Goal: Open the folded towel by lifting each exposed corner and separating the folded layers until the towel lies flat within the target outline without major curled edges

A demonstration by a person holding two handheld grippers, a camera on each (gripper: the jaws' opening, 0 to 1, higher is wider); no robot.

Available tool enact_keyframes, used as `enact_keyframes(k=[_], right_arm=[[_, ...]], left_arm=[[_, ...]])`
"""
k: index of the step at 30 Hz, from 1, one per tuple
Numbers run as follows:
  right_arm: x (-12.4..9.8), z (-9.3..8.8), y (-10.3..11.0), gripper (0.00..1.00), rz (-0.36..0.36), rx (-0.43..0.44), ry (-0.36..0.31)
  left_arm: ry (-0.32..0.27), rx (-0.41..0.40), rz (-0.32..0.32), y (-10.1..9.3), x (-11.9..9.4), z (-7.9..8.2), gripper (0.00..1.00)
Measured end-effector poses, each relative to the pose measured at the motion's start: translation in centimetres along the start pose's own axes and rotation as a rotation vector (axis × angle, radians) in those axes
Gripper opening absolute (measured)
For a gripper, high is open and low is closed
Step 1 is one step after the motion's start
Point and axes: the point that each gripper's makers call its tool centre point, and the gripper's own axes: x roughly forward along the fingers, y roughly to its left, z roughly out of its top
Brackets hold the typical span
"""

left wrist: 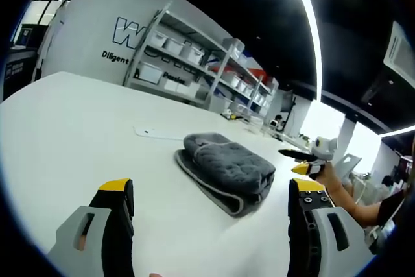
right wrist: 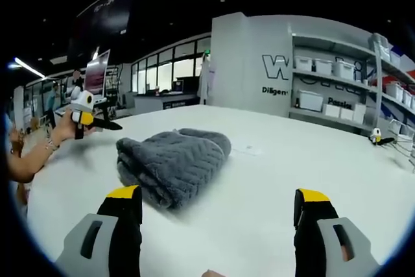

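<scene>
A grey towel (left wrist: 224, 167) lies folded in a thick bundle on the white table (left wrist: 71, 134); no layer is lifted. In the left gripper view my left gripper (left wrist: 211, 194) stands open just short of the towel, with nothing between its jaws. Beyond the towel's right end, a hand holds the right gripper (left wrist: 310, 156) above the table. In the right gripper view the towel (right wrist: 172, 160) sits ahead and to the left of my open, empty right gripper (right wrist: 218, 202). At that view's left edge, a hand holds the left gripper (right wrist: 87, 116).
A small flat white label (left wrist: 154, 134) lies on the table behind the towel, also seen as the label (right wrist: 249, 149). Shelves with white bins (left wrist: 188, 56) stand beyond the table's far edge. A person's forearm (left wrist: 353, 199) reaches in from the right.
</scene>
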Motion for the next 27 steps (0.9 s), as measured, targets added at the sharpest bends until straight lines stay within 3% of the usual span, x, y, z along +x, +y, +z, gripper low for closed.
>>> enact_keyframes(k=[22, 27], right_arm=[[-0.1, 0.5, 1.0, 0.99, 0.006, -0.014, -0.008], [0.3, 0.5, 2.2, 0.99, 0.033, -0.036, -0.007]], left_arm=[[-0.012, 0.002, -0.009, -0.5, -0.1, 0.3, 0.98], [-0.013, 0.006, -0.01, -0.6, -0.1, 0.4, 0.98]])
